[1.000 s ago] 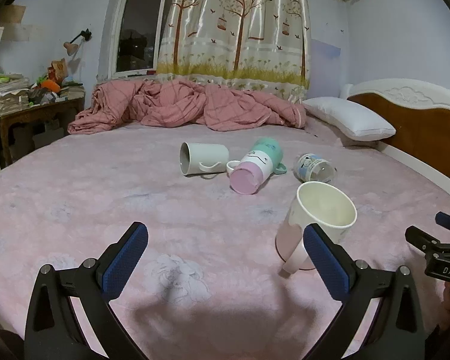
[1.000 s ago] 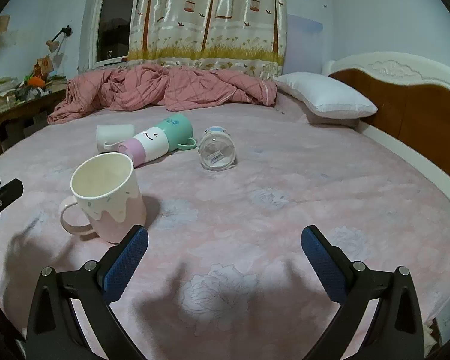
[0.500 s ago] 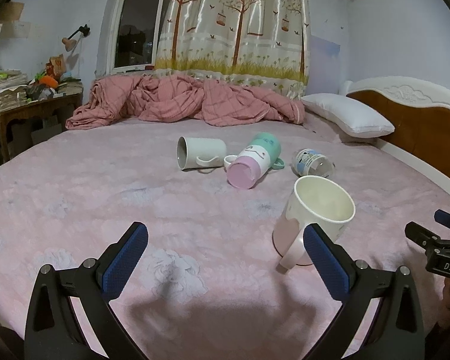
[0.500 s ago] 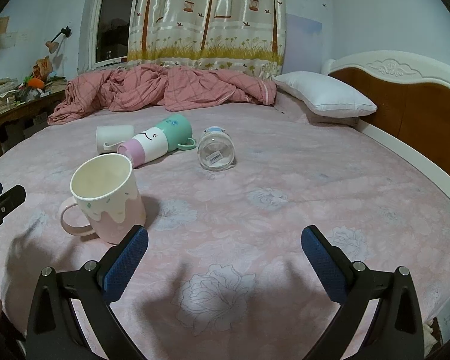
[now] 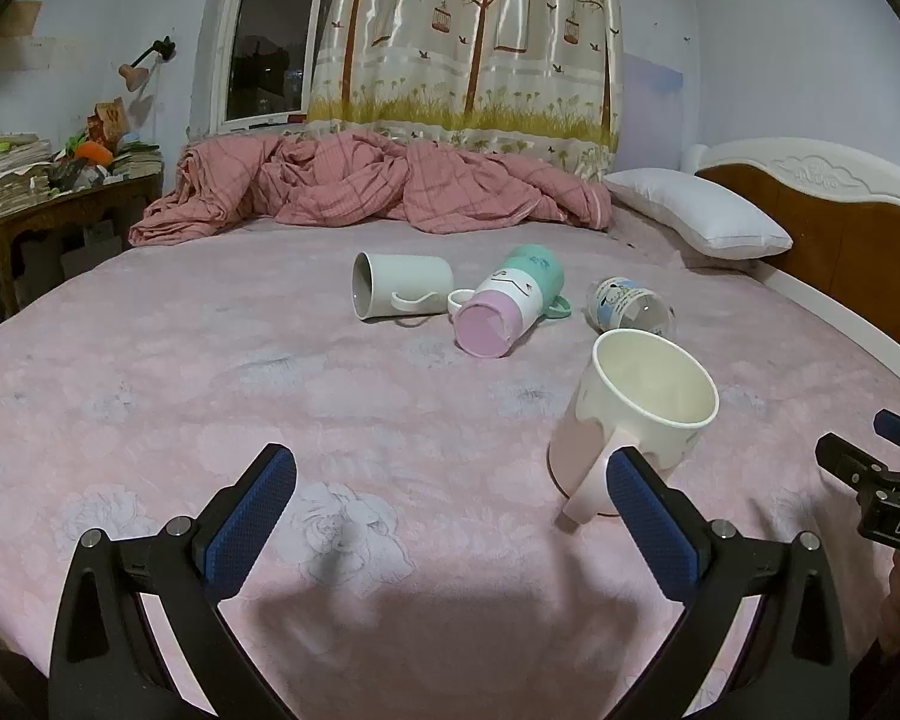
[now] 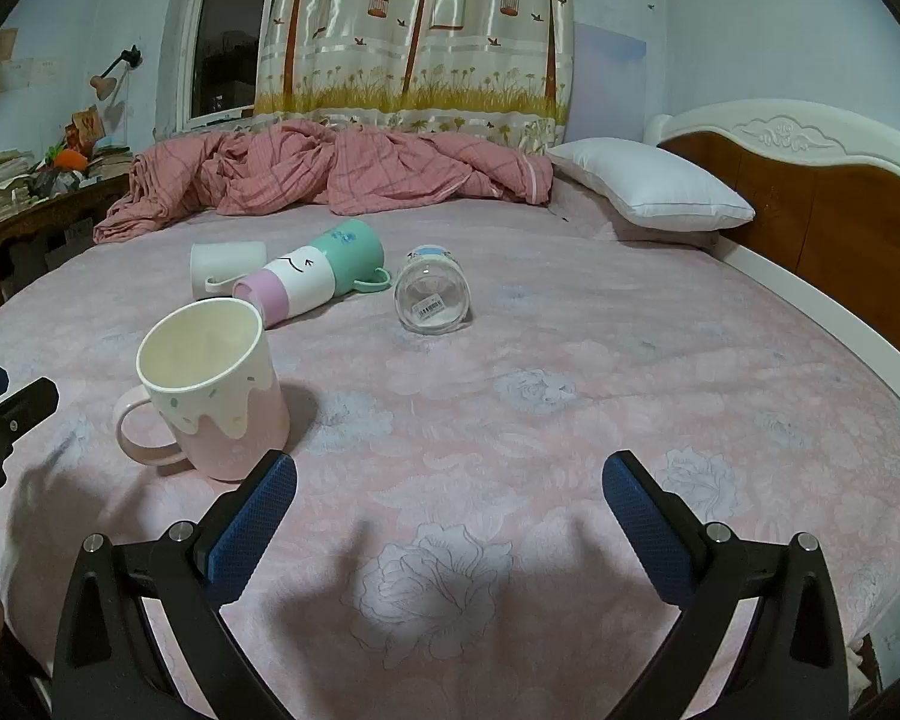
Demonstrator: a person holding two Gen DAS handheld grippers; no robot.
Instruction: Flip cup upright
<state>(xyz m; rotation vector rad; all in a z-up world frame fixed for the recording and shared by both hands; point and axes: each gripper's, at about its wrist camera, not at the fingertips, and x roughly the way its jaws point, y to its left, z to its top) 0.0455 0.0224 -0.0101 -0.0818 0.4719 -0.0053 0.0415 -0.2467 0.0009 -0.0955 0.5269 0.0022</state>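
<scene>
A cream and pink mug stands upright on the pink bed, mouth up; it also shows in the right wrist view. Behind it lie on their sides a white mug, a green, white and pink cup and a clear glass jar. My left gripper is open and empty, its right finger just in front of the upright mug. My right gripper is open and empty, to the right of that mug.
A crumpled pink quilt lies along the far side of the bed. A white pillow and wooden headboard are at the right. A cluttered desk stands at the left.
Both grippers have drawn back slightly and stay open. The cups have not moved.
</scene>
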